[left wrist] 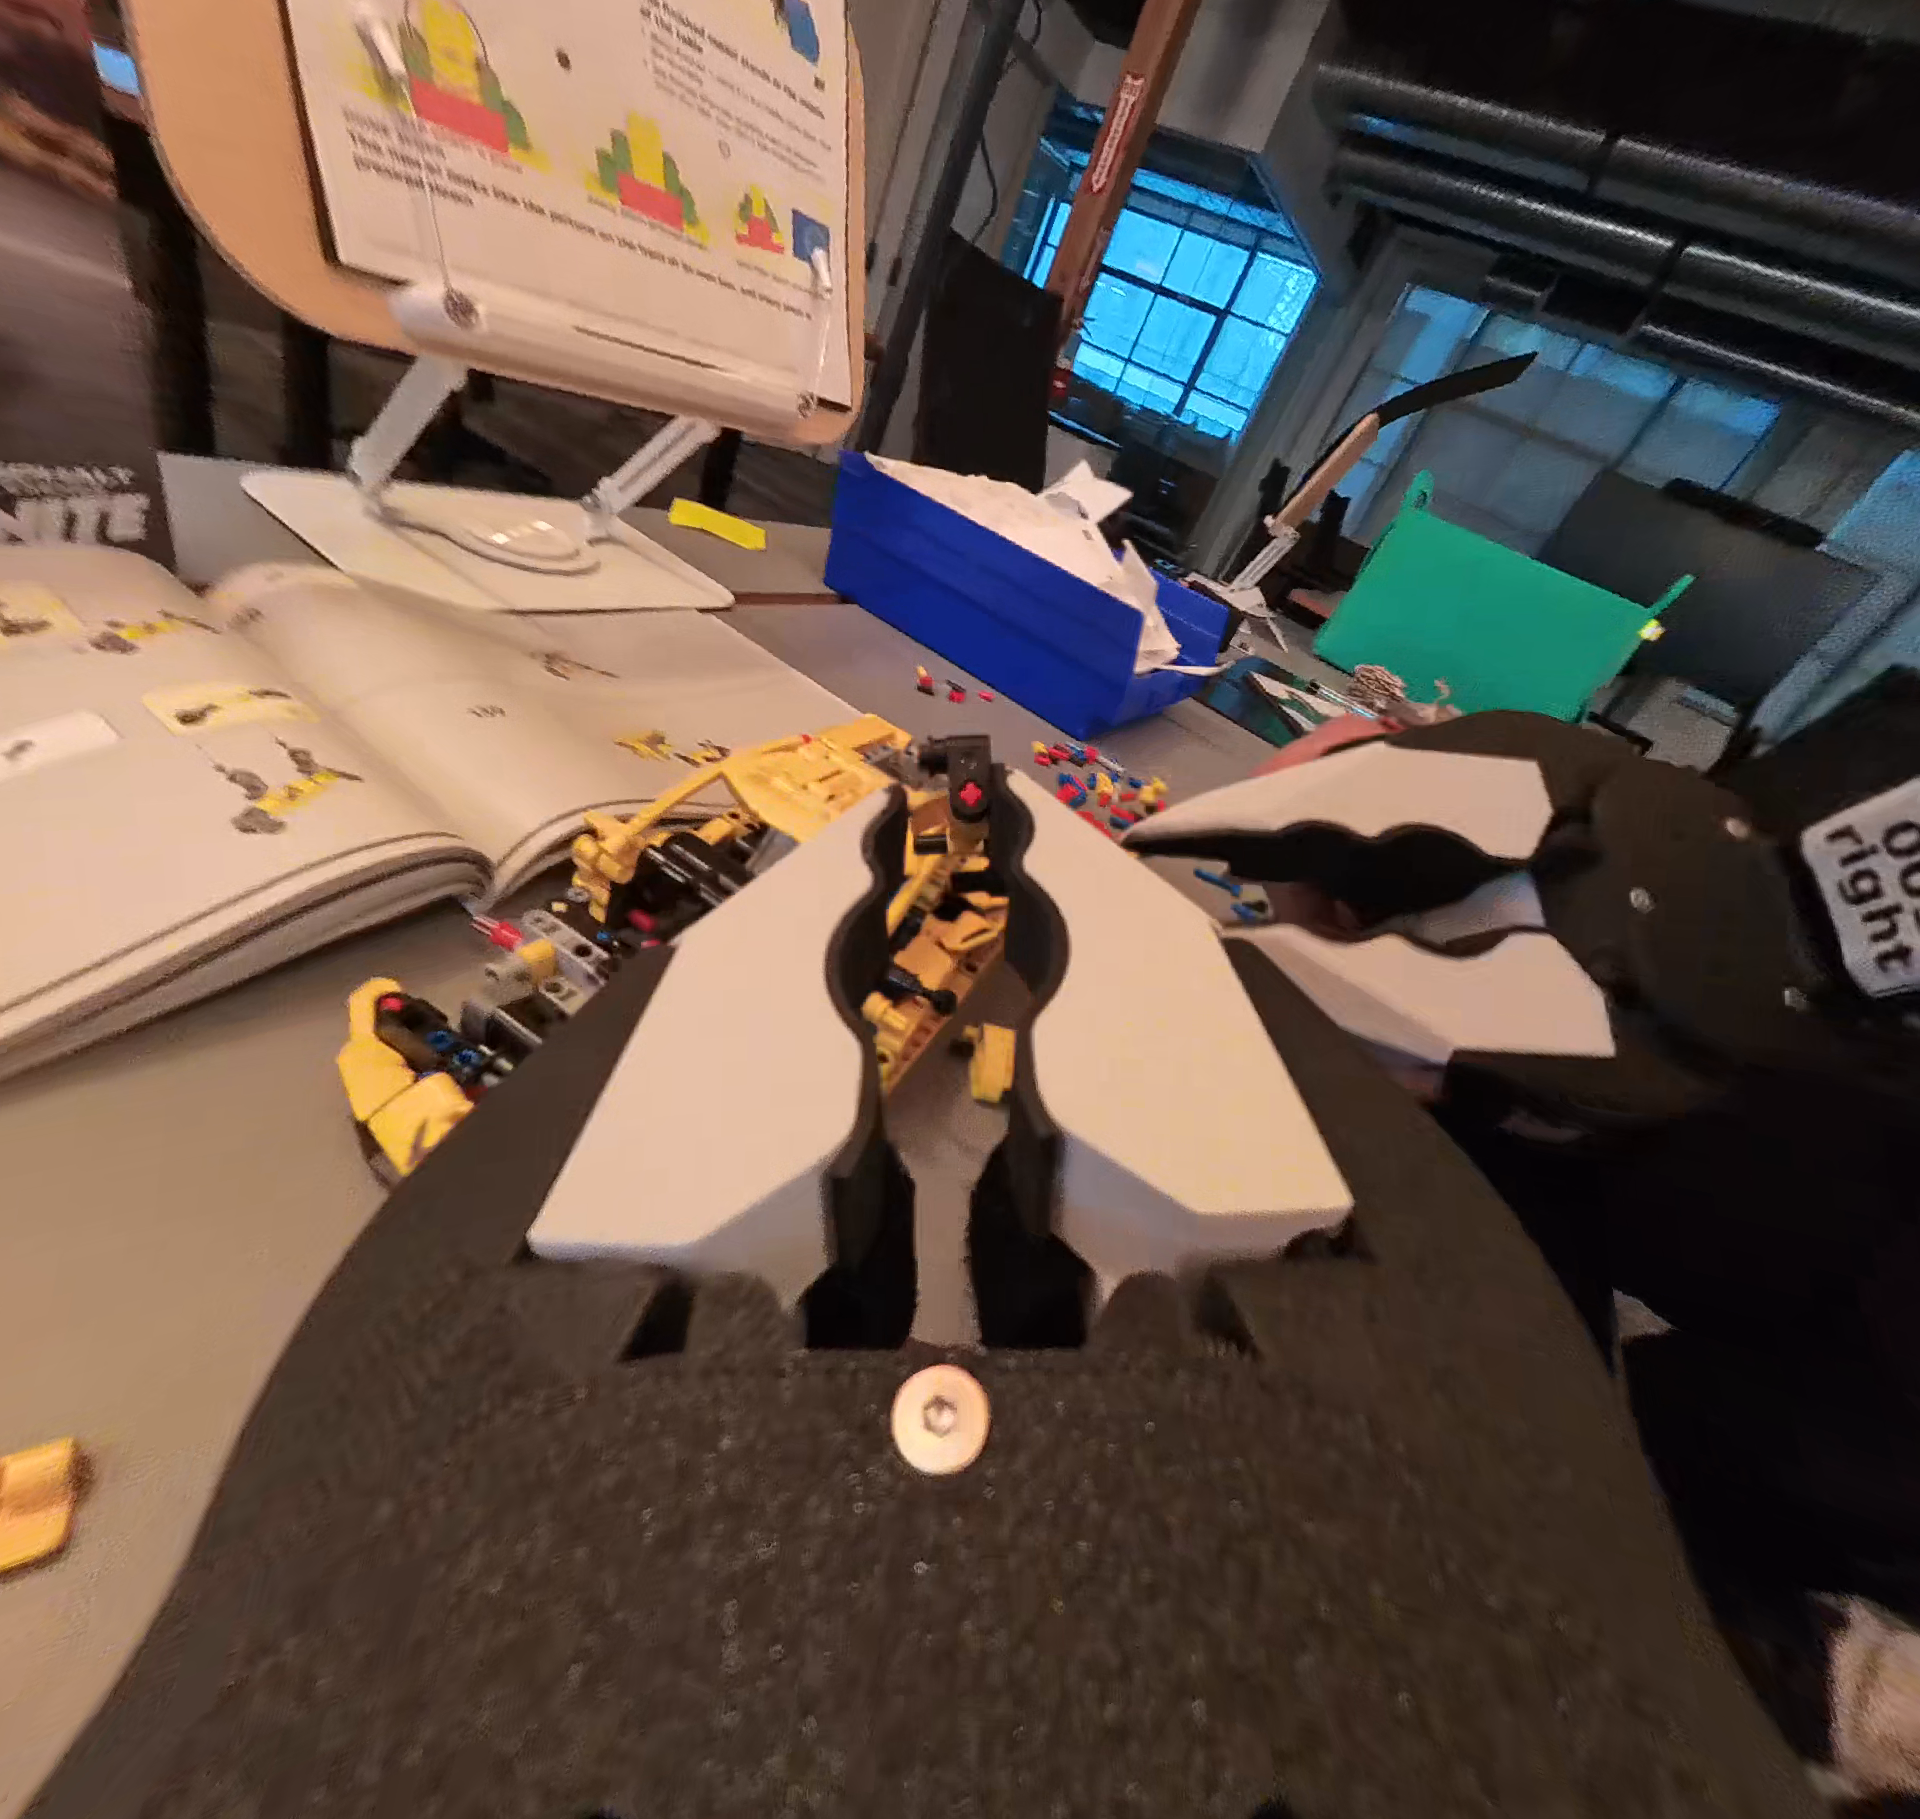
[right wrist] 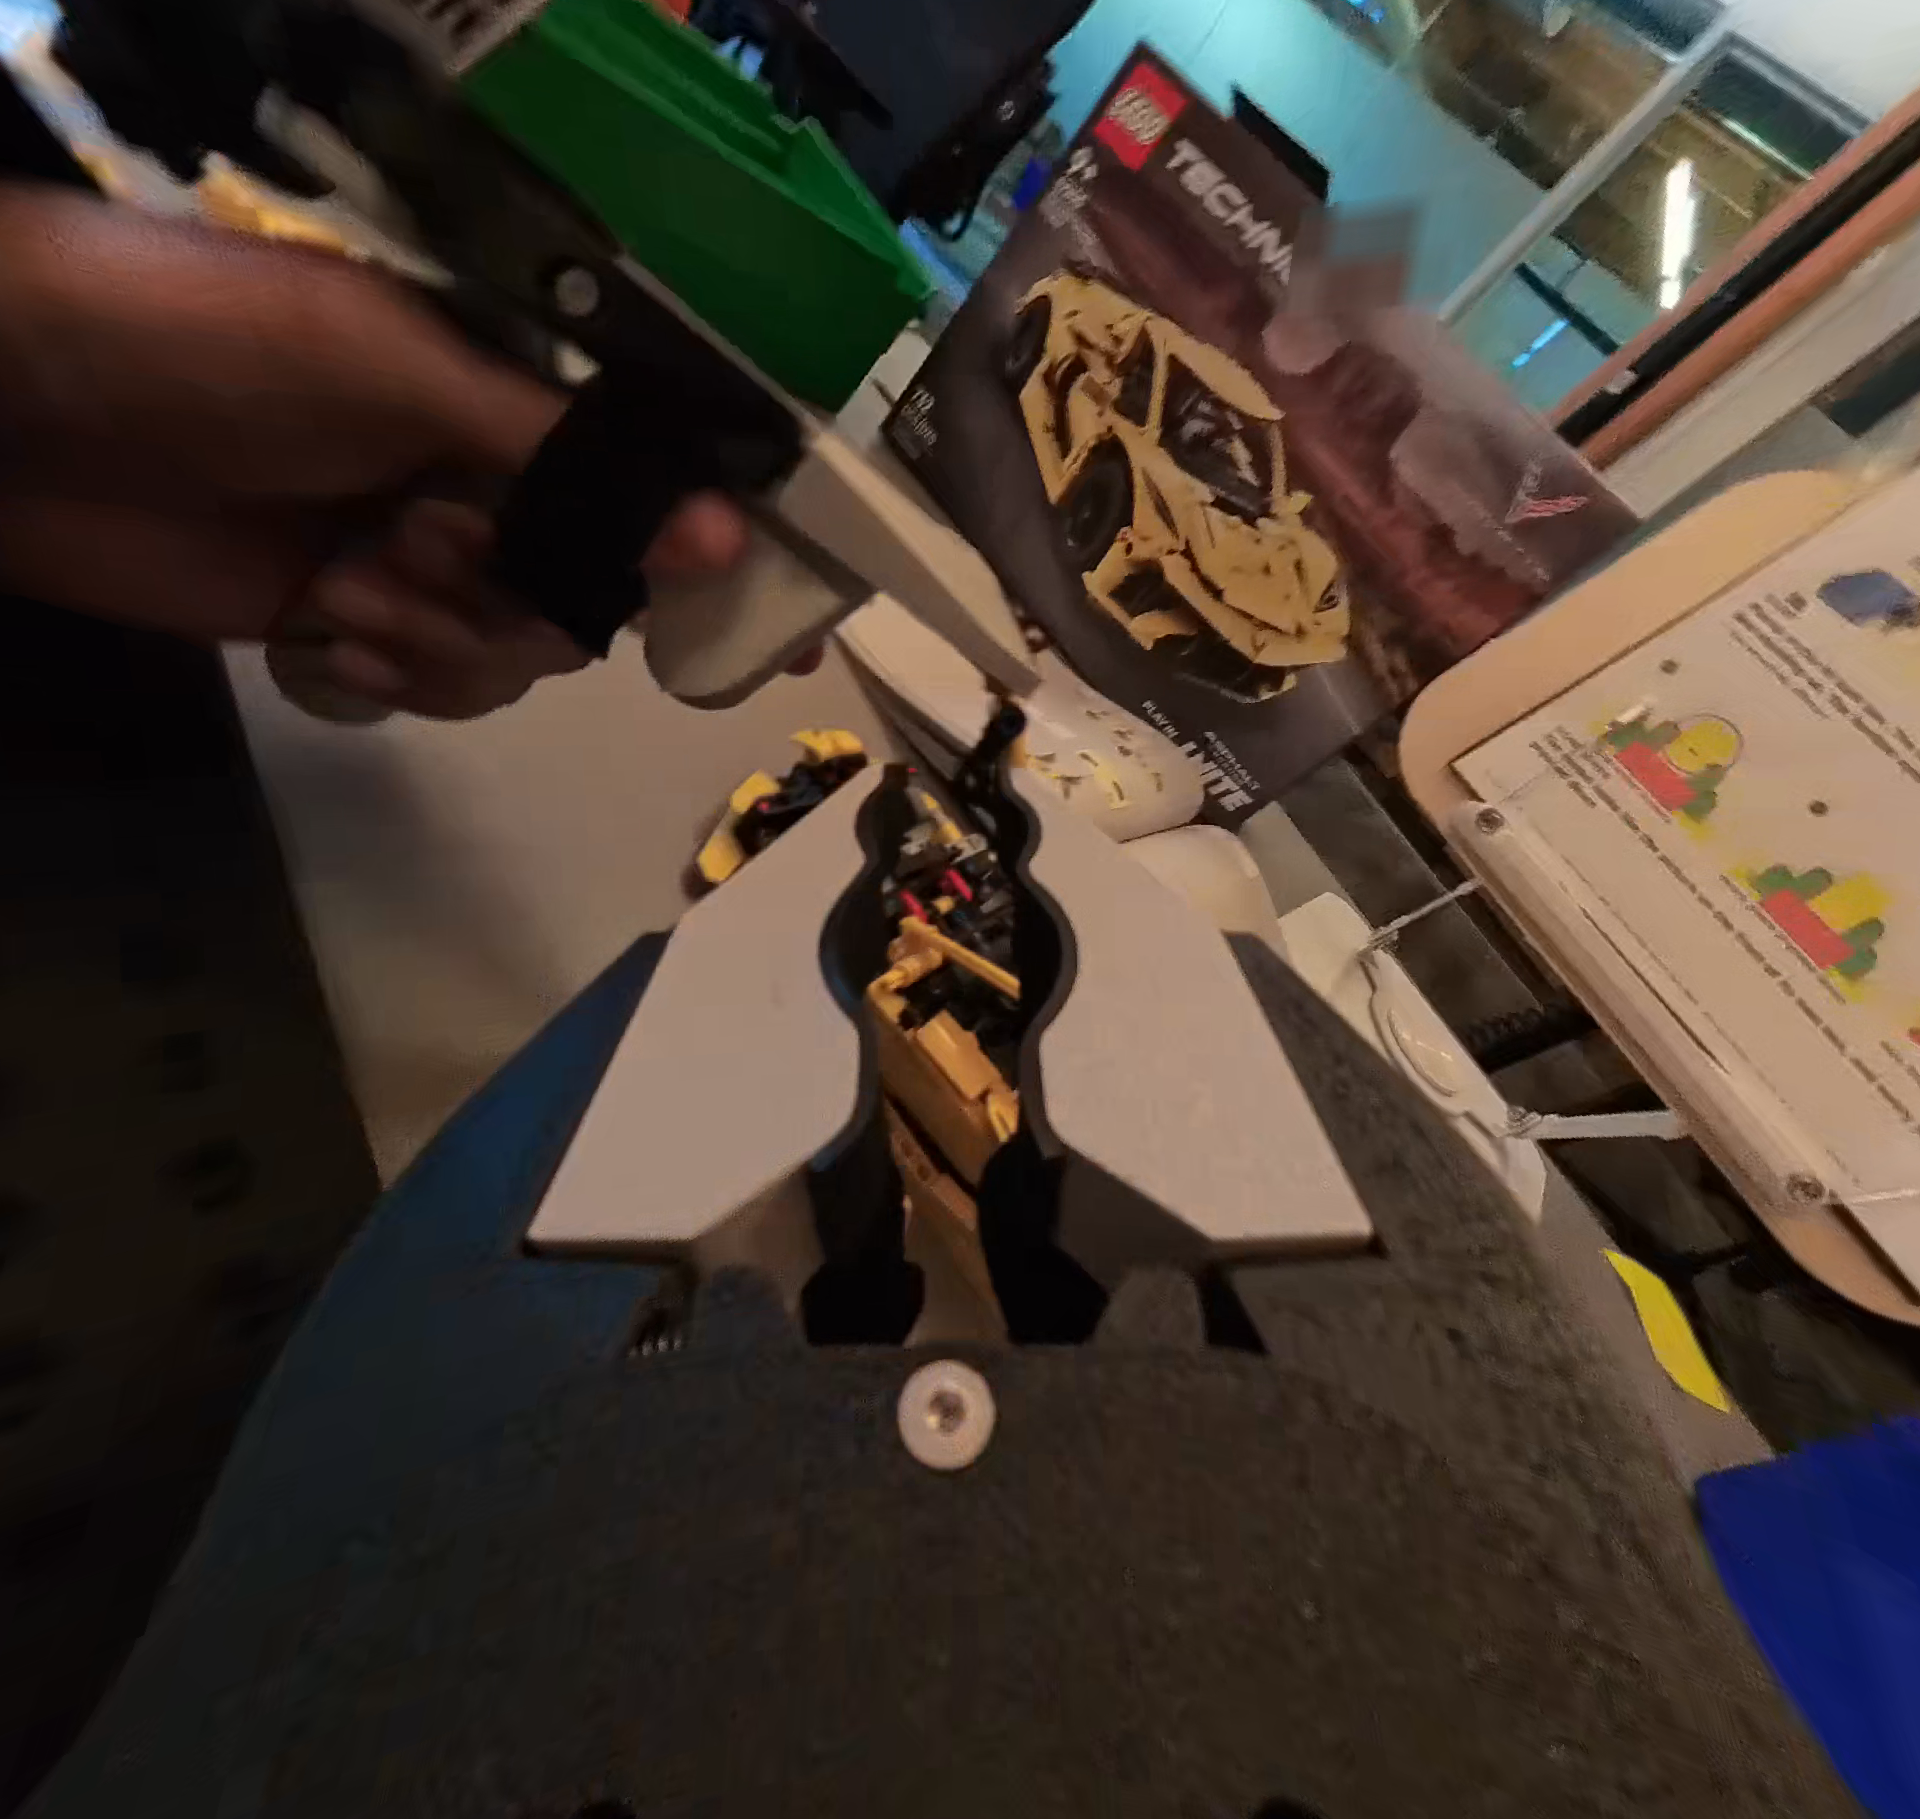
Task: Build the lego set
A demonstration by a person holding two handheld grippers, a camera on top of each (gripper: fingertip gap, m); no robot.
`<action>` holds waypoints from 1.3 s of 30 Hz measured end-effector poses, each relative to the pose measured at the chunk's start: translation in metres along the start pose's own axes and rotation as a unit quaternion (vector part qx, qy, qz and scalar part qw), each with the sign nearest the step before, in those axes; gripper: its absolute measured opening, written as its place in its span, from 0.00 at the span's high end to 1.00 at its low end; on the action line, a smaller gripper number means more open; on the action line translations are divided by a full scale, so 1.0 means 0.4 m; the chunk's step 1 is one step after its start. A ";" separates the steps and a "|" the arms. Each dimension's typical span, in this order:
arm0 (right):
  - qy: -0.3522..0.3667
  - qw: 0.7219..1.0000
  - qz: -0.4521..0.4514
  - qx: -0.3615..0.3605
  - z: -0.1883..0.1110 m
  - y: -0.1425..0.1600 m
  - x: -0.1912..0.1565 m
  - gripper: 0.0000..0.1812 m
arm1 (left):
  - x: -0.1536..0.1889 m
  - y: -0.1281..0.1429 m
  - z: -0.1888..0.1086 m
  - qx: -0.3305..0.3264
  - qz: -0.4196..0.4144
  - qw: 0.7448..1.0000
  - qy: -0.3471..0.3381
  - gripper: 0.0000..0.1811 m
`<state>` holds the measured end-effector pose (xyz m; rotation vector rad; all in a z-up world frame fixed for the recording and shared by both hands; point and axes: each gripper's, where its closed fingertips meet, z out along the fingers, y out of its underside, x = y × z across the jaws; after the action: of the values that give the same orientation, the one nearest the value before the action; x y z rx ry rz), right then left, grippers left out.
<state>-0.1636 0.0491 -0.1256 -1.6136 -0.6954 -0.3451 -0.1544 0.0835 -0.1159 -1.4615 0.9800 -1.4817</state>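
Note:
A part-built yellow and black lego car (left wrist: 665, 896) lies on the grey table beside the open instruction book (left wrist: 260, 761). My left gripper (left wrist: 958, 788) is shut on a small black piece with a red pin (left wrist: 966, 782), held just above the car. From the right wrist view this gripper (right wrist: 1023, 678) comes in from the upper left with the black piece (right wrist: 995, 739) at its tip. My right gripper (right wrist: 948, 784) points along the car (right wrist: 940, 1052). In the left wrist view it (left wrist: 1179, 886) hovers right of the car, jaws a little apart and empty.
Loose small red, blue and yellow pieces (left wrist: 1101, 793) lie behind the car. A separate yellow section (right wrist: 774, 813) and a yellow piece (left wrist: 36, 1504) lie near. A blue bin (left wrist: 997, 606), a green bin (left wrist: 1475, 616), the set's box (right wrist: 1226, 481) and a stand holding a sheet (left wrist: 582, 138) ring the table. The grippers are tip to tip, or close to it. My left tips are roughly 20 cm from the open instruction book (left wrist: 260, 761).

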 end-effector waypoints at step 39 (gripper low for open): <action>-0.003 0.971 0.234 -0.045 -0.231 0.233 0.170 0.95 | 0.029 0.313 0.084 -0.339 0.158 0.927 0.009 0.83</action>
<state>-0.0383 -0.0275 -0.1428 -1.8074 -0.2895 -0.0262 -0.1170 0.0278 -0.2275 -1.6413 1.7643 -0.9546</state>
